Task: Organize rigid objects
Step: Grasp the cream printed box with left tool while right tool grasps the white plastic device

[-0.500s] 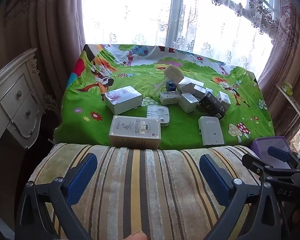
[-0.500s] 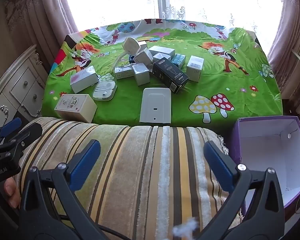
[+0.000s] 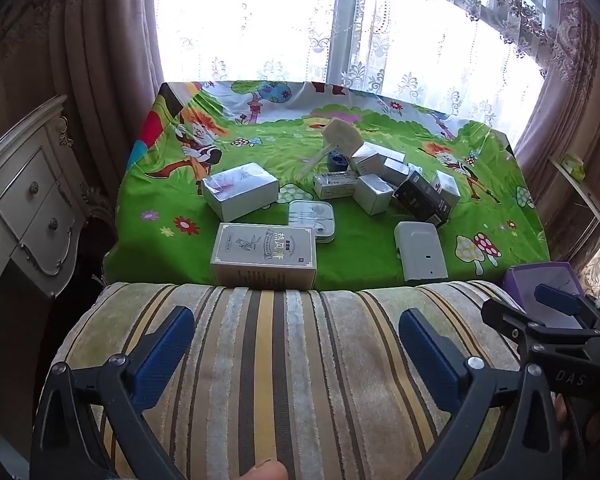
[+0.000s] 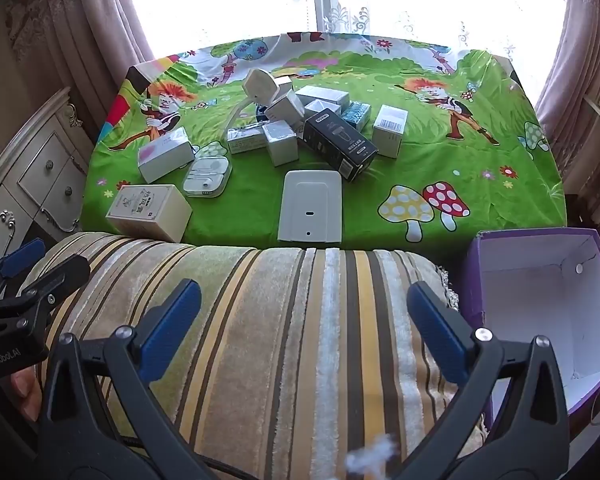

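- Although the task is to organize rigid objects, nothing looks sorted yet: the purple box [image 4: 540, 304] at the lower right of the right wrist view stands open and shows only its bare white inside.
- The left gripper [image 3: 296, 344] and the right gripper [image 4: 304, 320] both hang over the striped cushion [image 4: 280, 340] in the lower half of their frames, tongs spread wide, pinching nothing.
- Every item lies on the green cartoon tablecloth [image 4: 480, 152] in the middle of the frame.
- Nearest the cushion sit a beige carton with Chinese print [image 3: 264, 256] at centre left and a flat white device [image 4: 310, 208] at centre.
- Behind them lie a white earphone case [image 4: 206, 176], a white box with a pink print [image 4: 166, 154], a black carton [image 4: 340, 144] and a white barcode box [image 4: 390, 130].
- A loose pile of small white boxes [image 4: 284, 120] crowds the upper centre, touching one another.
- My judgement: the whole job remains, and the two nearest pieces look easiest to take first.
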`<action>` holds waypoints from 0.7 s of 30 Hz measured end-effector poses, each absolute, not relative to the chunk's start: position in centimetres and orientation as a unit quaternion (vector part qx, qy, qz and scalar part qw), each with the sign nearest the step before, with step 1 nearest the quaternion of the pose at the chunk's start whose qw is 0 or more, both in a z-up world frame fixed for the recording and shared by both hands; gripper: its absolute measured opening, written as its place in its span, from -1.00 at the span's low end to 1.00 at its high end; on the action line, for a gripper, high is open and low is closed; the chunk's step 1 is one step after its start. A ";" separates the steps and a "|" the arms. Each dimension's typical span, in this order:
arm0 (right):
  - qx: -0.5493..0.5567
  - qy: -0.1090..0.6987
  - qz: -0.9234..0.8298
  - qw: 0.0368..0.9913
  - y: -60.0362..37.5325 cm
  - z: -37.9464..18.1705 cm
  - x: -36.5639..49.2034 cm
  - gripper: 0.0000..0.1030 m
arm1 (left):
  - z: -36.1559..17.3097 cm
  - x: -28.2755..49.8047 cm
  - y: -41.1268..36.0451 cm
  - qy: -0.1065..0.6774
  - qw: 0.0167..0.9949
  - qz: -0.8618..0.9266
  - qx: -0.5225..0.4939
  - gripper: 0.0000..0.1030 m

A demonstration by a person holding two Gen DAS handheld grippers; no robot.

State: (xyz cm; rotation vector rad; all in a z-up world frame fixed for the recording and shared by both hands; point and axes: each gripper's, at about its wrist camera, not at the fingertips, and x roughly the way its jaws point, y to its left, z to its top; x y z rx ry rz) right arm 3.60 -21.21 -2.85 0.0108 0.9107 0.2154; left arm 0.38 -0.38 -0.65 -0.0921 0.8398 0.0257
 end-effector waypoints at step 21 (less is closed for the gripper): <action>0.080 0.477 0.151 0.862 -22.1 -2.8 6.3 1.00 | -0.9 3.4 2.1 0.452 0.889 -0.022 -0.077 1.00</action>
